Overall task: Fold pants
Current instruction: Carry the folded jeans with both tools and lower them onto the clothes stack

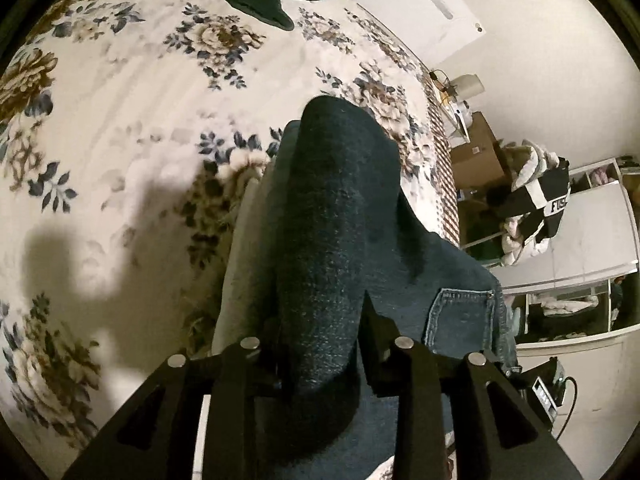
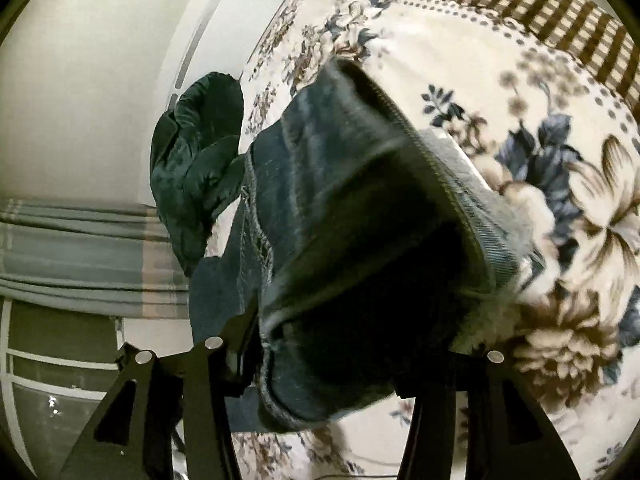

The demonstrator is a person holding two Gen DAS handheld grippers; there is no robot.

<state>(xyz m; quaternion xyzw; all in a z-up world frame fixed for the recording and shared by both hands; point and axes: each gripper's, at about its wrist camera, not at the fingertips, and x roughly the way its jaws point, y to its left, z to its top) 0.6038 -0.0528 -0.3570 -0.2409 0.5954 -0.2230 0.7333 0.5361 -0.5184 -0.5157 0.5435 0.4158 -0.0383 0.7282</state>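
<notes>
Pants [image 1: 340, 220] of dark blue denim are bunched between the fingers of both hand-held grippers, above a bed covered with a floral bedspread [image 1: 132, 92]. In the left wrist view the left gripper [image 1: 320, 360] is clamped on a thick fold of the denim, and a back pocket [image 1: 460, 316] shows just to its right. In the right wrist view the right gripper [image 2: 328, 360] pinches the pants [image 2: 360, 200] at a hemmed edge, with cloth draping forward over its fingers. A dark green pillow [image 2: 196, 160] lies beyond, at the bed's far edge near the wall. A checked border [image 2: 520, 4] runs along the bedspread's side.
</notes>
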